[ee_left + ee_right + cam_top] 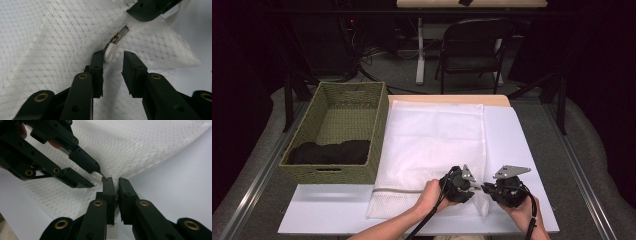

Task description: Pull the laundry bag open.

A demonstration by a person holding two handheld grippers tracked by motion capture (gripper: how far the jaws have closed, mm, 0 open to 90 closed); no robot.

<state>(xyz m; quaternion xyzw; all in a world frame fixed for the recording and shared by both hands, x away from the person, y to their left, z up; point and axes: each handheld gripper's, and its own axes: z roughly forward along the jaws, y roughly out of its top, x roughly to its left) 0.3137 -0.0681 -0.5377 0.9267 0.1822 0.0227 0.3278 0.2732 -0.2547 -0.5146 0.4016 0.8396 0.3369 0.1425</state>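
A white mesh laundry bag (432,145) lies flat on the white table (522,150). Its grey zipper (397,190) runs along the near edge. My left gripper (112,56) is open, and the white zipper pull (110,52) sits between its jaws against the left one. My right gripper (116,181) is shut on the bag's near right corner (112,176), just past the pull. In the high view both grippers, left (473,187) and right (485,188), meet tip to tip at that corner.
A woven green basket (379,125) stands at the bag's left with a black cloth (329,152) in its near end. Bare white table lies to the right of the bag. A folding chair (472,50) stands beyond the table's far edge.
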